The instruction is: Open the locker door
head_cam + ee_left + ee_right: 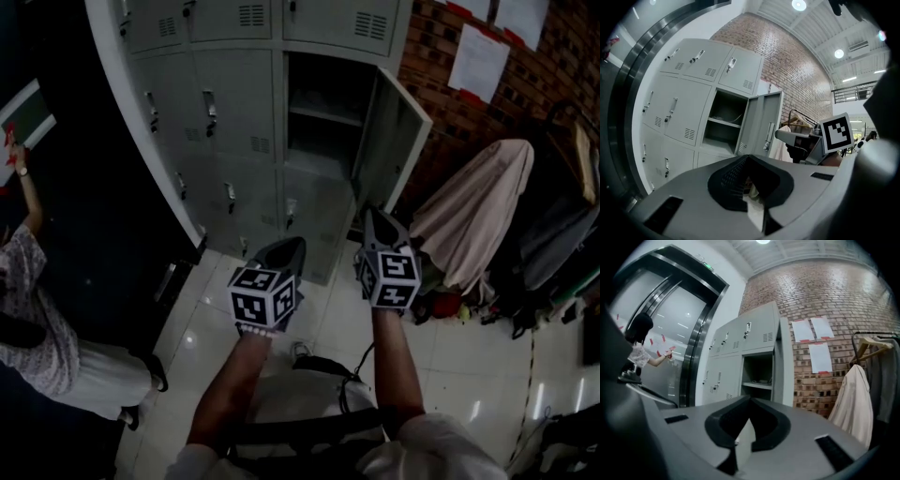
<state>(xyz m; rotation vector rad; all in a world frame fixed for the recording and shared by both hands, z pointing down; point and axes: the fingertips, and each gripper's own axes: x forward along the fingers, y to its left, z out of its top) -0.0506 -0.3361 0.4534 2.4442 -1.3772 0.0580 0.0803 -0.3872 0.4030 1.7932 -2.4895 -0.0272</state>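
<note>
The grey locker bank [234,122] stands ahead, and one middle compartment [323,112] is open, with a shelf inside. Its door [392,141] is swung out to the right. The same compartment [725,122] and door [764,124] appear in the left gripper view. In the right gripper view the compartment [759,373] is straight ahead. My left gripper [296,244] [748,158] is shut and empty, held back from the lower lockers. My right gripper [368,216] [751,399] is shut with nothing in it, just below the open door's lower corner and apart from it.
A person [33,309] stands at the far left by the dark lift doors [84,187]. A beige garment [478,206] and dark clothes hang on a rack at the right. Paper sheets [478,61] are stuck on the brick wall. White tiled floor [487,366] lies below.
</note>
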